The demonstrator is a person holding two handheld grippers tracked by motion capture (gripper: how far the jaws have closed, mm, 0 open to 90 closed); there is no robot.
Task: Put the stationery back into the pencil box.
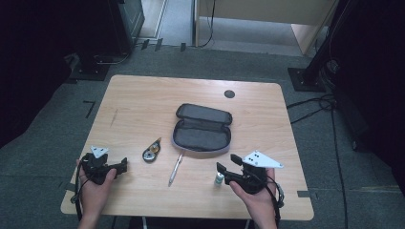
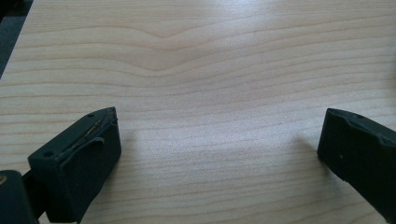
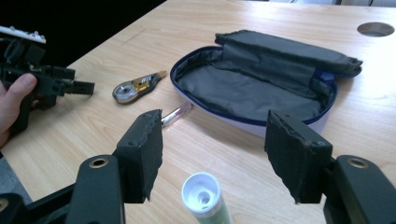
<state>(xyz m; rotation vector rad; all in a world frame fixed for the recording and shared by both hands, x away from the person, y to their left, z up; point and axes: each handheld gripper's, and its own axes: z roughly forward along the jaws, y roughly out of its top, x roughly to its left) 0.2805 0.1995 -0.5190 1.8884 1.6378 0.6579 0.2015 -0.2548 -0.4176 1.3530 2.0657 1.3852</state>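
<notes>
Your left gripper [image 1: 125,165] and right gripper [image 1: 228,163], both wide open and empty, sit at the frame's bottom. An open grey fabric pencil case [image 1: 202,130] lies centre, with a small white-capped tube [image 3: 205,198] between your right jaws.

Open pencil case [image 1: 202,130], pen [image 1: 175,169], correction tape [image 1: 152,151] on table [image 1: 143,100].

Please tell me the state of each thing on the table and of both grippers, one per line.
Pencil case: unzipped, lid open, inside bare.
Pen: lying flat, beside the case.
Correction tape: lying flat.
Small tube: capped, between the right jaws, not gripped.
Left gripper: open.
Right gripper: open.
</notes>
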